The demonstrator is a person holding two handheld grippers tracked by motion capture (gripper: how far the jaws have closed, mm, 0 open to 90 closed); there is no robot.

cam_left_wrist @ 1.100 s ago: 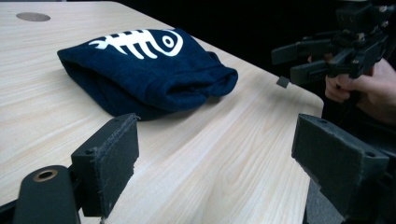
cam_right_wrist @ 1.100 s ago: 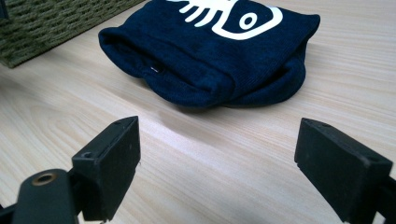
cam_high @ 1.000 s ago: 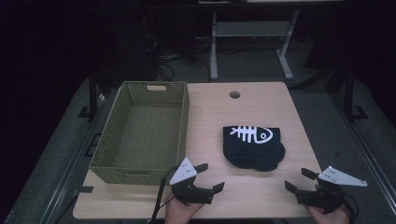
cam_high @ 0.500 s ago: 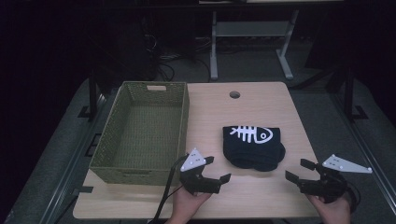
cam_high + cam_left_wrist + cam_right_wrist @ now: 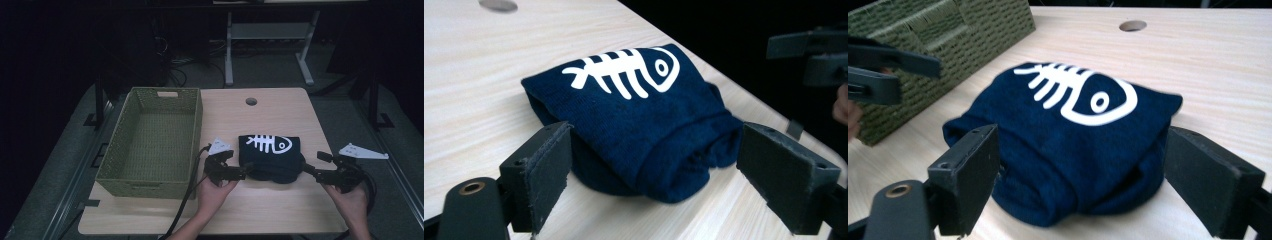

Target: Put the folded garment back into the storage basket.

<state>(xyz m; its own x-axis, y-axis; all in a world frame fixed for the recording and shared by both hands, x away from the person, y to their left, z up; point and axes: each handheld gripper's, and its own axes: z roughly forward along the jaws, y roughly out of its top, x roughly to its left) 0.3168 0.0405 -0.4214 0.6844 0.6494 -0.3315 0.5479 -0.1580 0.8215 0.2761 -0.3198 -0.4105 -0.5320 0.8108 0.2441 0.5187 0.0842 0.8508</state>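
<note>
The folded navy cloth [image 5: 272, 157] with its white fishbone print lies on the tabletop [image 5: 280, 107], right of the middle and toward the near edge; its rolled fold faces the person, the print faces up. The left gripper [image 5: 239, 171] stands at the cloth's near-left corner, jaws spread wide and holding nothing; in the left gripper view the cloth [image 5: 644, 125] sits between the pads, apart from both. The right gripper [image 5: 312, 170] stands at the near-right corner, likewise gaping and empty; its own view shows the cloth [image 5: 1068, 145] framed between the jaws, the right pad very near the fabric.

The step in hand looks like the approach to a two-sided pickup; the next move probably calls for pushing each gripper forward over a corner of the fold, then closing low enough to catch all the layers.

The green woven basket [image 5: 155, 140] fills the tabletop's left side, its right wall just beside the left gripper; bare wood lies beyond the cloth up to the cable hole [image 5: 251, 101], and the right edge is near the right hand [image 5: 352, 202].
</note>
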